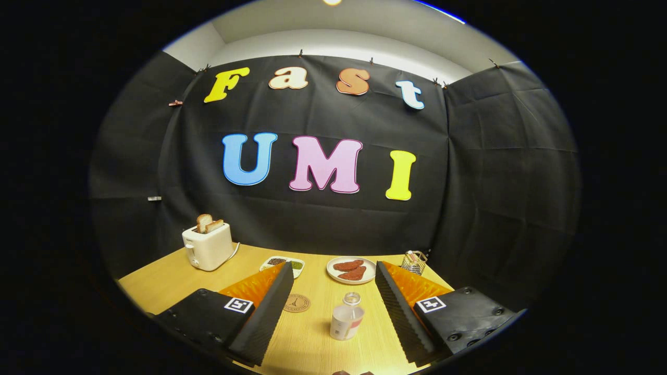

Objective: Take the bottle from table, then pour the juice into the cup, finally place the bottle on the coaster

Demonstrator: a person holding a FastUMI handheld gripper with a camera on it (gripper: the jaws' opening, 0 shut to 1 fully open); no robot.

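Wooden table (172,284) bears bottle (347,323) between spread gripper (330,291) fingers; nothing gripped.

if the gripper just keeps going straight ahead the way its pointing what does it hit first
Most likely the bottle: it stands upright on the table between the open gripper fingers, touched by neither. Beyond it lies the plate of patties. Depth is hard to judge in this fisheye view.

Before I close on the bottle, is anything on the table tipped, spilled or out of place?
Nothing stands out. The bottle stands upright, uncapped, between the open gripper fingers; the coaster lies flat beside it, and the wooden table shows no spill.
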